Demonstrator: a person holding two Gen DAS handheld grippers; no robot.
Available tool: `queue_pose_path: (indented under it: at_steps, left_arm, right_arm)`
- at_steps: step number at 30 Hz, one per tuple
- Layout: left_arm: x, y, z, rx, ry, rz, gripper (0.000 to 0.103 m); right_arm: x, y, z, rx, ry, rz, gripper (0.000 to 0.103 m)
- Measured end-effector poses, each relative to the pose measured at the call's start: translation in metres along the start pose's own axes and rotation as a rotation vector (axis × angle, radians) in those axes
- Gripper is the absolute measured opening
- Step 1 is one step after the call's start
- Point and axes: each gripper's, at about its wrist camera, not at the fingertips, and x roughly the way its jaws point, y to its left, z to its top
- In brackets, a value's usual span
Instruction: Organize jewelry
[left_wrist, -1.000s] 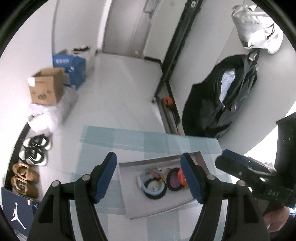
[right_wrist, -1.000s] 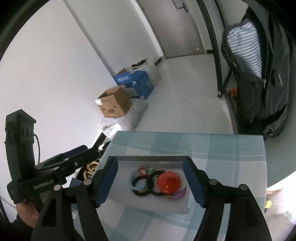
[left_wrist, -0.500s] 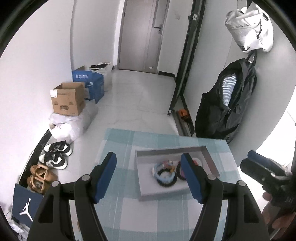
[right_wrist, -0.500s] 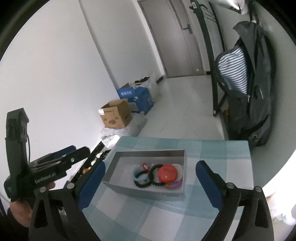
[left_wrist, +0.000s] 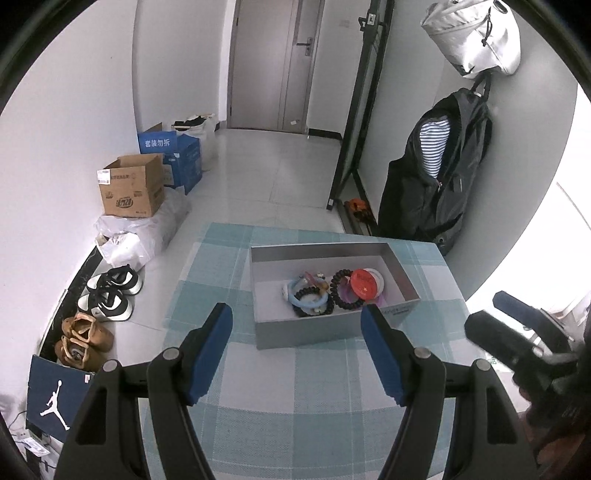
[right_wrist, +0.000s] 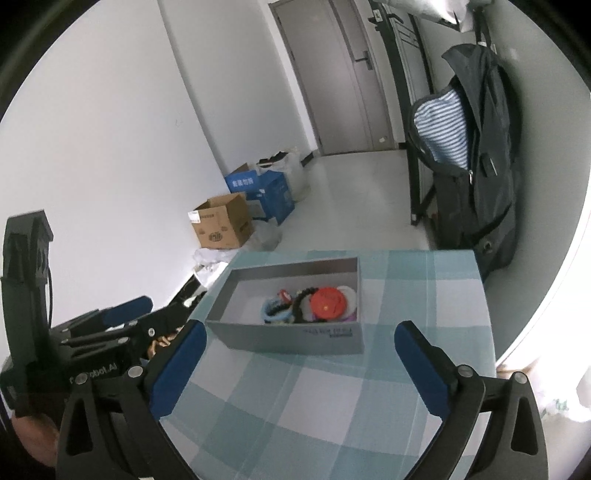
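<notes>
Both tools tilt downward over the worktop's (left_wrist: 314, 387) near edge. The left tool (left_wrist: 297, 349) is released and empty; the right tool's (right_wrist: 295, 354) jaws are opening, empty. The box (left_wrist: 325, 326) of bracelets (left_wrist: 310, 295) sits toward the far edge.

The left gripper (left_wrist: 296, 321) is pointing forward and downward, its two blue-padded fingers (left_wrist: 209, 350) standing apart with nothing between them — the black arms are filling the bottom of its own view. The right gripper (right_wrist: 295, 343) is tilting down likewise, and its jaws are opening wide, nothing lying between the blue pads (right_wrist: 421, 365). Each gripper is showing at the edge of the other's view — a hand (right_wrist: 35, 435) is gripping the left one from below.
</notes>
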Motion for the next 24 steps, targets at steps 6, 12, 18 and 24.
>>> queue_pose_path:
  at_steps: [6,12,18,24]
  left_arm:
    - [-0.0024,0.0014,-0.0014,-0.001,-0.015,-0.009,0.068]
    - [-0.0020,0.0008,-0.0031,0.006,-0.016,0.001,0.068]
    - [-0.0016,0.0001,-0.0040,0.002,-0.015,0.007,0.068]
    - [-0.0012,0.0012,-0.0038,-0.004,-0.020,0.006,0.068]
  right_arm:
    - [-0.0023,0.0016,-0.0034,-0.009,-0.007,-0.012,0.103]
    - [-0.0041,0.0014,-0.0019,0.000,-0.016,-0.007,0.103]
    - [-0.0043,0.0017,-0.0009,0.004,-0.019,-0.006,0.103]
    - [-0.0051,0.0012,-0.0008,0.009,-0.019,-0.005,0.103]
